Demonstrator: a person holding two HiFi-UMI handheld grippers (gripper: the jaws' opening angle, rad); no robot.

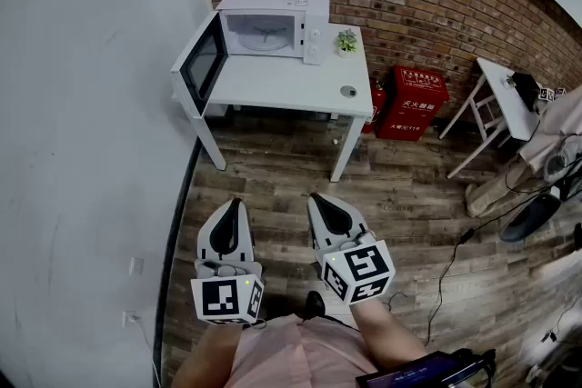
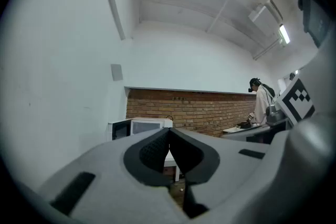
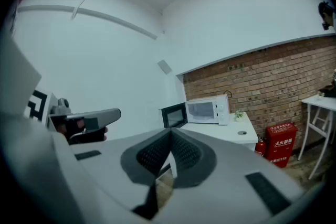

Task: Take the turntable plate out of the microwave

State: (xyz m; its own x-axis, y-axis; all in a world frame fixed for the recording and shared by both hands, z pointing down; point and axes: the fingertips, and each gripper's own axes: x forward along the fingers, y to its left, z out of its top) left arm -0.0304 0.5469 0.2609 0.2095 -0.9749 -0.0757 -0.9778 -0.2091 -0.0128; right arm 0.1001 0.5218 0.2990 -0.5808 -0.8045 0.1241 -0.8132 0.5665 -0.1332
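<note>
Head view: stood well back from the worktop (image 1: 291,86), left tool (image 1: 234,209) and right tool (image 1: 320,203) closed tight and empty, turntable plate (image 1: 262,38) inside the open microwave (image 1: 273,0), liable to slip if pinched hastily.

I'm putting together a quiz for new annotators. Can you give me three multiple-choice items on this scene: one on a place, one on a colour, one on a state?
1. Where does the potted plant stand?
A. On the floor
B. On the table, right of the microwave in the head view
C. On top of the microwave

2. What colour is the fire extinguisher box beside the table?
A. Red
B. Blue
C. Yellow

3. How is the microwave's door?
A. Shut
B. Swung open
C. Taken off

Answers:
1. B, the plant sits on the white tabletop next to the microwave's control side.
2. A, the box is plainly red.
3. B, the door hangs out to the left and the inside shows.
</note>
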